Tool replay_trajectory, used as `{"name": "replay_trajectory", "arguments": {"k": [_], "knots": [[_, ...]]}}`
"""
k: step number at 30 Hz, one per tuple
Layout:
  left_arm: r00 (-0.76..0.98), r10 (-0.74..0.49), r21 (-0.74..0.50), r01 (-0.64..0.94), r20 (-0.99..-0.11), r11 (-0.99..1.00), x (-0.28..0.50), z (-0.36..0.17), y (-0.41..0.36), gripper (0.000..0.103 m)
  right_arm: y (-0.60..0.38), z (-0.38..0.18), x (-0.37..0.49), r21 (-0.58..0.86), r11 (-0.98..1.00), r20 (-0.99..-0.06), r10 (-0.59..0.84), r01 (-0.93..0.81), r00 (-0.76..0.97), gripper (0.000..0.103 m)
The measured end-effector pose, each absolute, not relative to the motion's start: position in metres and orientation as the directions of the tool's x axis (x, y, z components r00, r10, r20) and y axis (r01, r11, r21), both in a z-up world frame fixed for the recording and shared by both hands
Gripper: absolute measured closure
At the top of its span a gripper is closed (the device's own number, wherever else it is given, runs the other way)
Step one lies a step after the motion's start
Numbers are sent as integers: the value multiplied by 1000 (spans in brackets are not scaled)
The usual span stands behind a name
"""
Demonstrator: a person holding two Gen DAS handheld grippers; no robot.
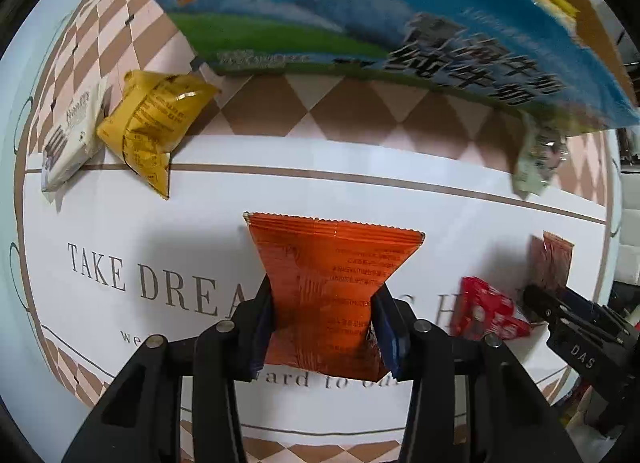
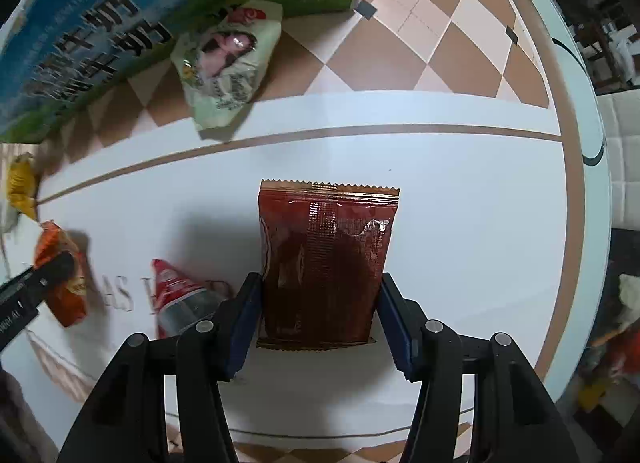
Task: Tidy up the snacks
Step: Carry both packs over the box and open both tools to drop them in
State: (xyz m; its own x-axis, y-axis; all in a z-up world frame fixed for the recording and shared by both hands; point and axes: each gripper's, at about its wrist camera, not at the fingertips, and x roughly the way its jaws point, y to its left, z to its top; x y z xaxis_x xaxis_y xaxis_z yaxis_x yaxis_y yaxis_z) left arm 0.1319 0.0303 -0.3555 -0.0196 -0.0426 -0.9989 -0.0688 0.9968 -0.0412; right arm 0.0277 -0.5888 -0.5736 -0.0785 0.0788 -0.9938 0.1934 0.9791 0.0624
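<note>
With the orange packet point(image 1: 332, 303) clamped between the left fingers point(image 1: 266, 327) and the brown packet point(image 2: 326, 263) between the right fingers point(image 2: 390, 311), both should be carried level to the box point(image 1: 360, 19) ahead.

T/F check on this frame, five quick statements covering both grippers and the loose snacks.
1. The left gripper is shut on the orange packet. True.
2. The right gripper is empty. False: its jaws flank the dark red packet; contact on the right side is unclear.
3. The yellow packet lies on the table, touching a white packet. True.
4. The pale green packet sits inside the blue carton. False: it lies on the table against the carton's side.
5. The small red packet is held by the right gripper. False: it lies loose to its left.
</note>
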Motion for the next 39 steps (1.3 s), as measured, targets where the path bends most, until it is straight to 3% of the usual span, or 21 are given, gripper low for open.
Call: {"name": "replay_trajectory", "arguments": {"k": [9, 14, 20, 29, 39], "knots": [[82, -192, -196, -47, -978, 980, 143, -263, 15, 62, -596, -486, 40, 274, 944, -962, 270, 183, 47, 44], [142, -263, -269, -22, -954, 963, 215, -222, 43, 62, -598, -421, 76, 365, 918, -928, 345, 153, 140, 43], [197, -240, -243, 6, -951, 970, 299, -201, 40, 62, -609, -375, 160, 313, 943, -930, 280, 114, 237, 43], [125, -142, -147, -33, -982, 989, 414, -244, 57, 62, -627, -401, 286, 178, 976, -969, 151, 127, 196, 43], [21, -75, -76, -55, -997, 996, 458, -293, 68, 61, -621, -451, 333, 99, 988, -990, 86, 120, 108, 43]]}}
